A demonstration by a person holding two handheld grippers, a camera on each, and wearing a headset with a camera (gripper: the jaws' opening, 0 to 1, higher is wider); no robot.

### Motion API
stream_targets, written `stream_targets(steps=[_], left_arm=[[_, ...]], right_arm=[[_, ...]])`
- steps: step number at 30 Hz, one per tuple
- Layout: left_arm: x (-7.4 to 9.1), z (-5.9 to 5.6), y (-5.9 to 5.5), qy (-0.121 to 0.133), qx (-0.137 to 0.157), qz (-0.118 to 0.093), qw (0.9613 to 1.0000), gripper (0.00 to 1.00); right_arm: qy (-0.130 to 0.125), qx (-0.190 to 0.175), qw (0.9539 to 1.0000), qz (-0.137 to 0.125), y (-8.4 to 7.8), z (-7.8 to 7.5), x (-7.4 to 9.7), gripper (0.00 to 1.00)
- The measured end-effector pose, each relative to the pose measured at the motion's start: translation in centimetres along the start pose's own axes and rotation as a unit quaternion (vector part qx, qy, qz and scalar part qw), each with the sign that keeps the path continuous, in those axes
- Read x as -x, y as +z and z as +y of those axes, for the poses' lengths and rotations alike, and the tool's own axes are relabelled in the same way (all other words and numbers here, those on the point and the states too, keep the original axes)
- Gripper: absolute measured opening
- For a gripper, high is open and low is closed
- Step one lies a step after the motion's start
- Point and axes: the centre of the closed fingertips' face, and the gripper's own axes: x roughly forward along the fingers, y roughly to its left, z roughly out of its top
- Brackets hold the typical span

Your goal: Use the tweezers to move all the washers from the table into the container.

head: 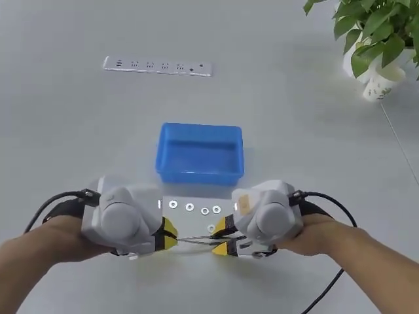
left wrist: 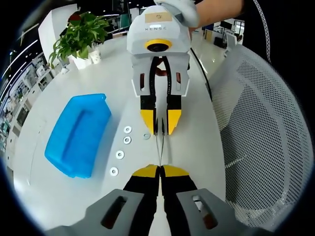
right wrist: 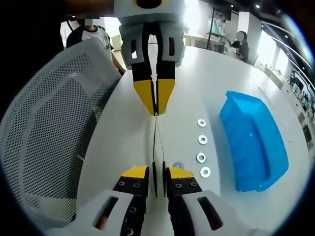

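The step in hand is looking like readying the tool, not picking: the slim dark metal tweezers [head: 194,241] are hanging level just above the white table [head: 294,131], close to its near edge, stretched between two grippers that are facing each other. The left gripper [left wrist: 160,172] is clenching the end where the two arms are meeting, its yellow pads pressed together on it. The right gripper [right wrist: 157,173] is straddling the spread part, its jaws narrowed onto both arms and apparently grasping them. The five small silver ring-shaped metal washers [head: 189,207] are all lying on the table, four in a row just beyond the grippers and one nearer, beside the right gripper. None is lying in the blue rectangular plastic container [head: 200,154], which is sitting just past the row, toward the table's middle. The transfer is therefore not yet begun. Next, the left gripper is probably needing to let go, leaving the right gripper carrying the tweezers alone. Then the tip is needing to be lowered onto the nearest washer and pinched gently on its thin rim, since a flat ring is apt to slip.
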Motion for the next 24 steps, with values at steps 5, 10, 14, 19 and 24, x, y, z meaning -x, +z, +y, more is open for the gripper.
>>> stream_targets(steps=[5,10,14,19,24], left_arm=[[0.36,-0.02,0.60,-0.001,0.001,-0.007,1.0000,0.05],[0.44,-0.04,0.84,-0.001,-0.001,-0.011,0.9999,0.05],[0.35,-0.09,0.71,-0.004,0.001,-0.010,0.9999,0.05],[0.40,-0.16,0.78,-0.007,0.001,-0.012,0.9999,0.05],[0.43,-0.17,0.86,-0.010,0.001,-0.014,0.9998,0.05]], right_arm=[[-0.002,0.005,1.0000,0.001,0.08,0.03,0.05,0.14],[-0.004,0.009,1.0000,0.002,0.10,0.02,0.07,0.12],[-0.005,0.014,0.9999,0.004,0.09,0.09,0.02,0.10],[-0.008,0.018,0.9998,0.006,0.10,0.02,0.11,0.08],[-0.007,0.023,0.9997,0.007,0.08,0.02,0.17,0.08]])
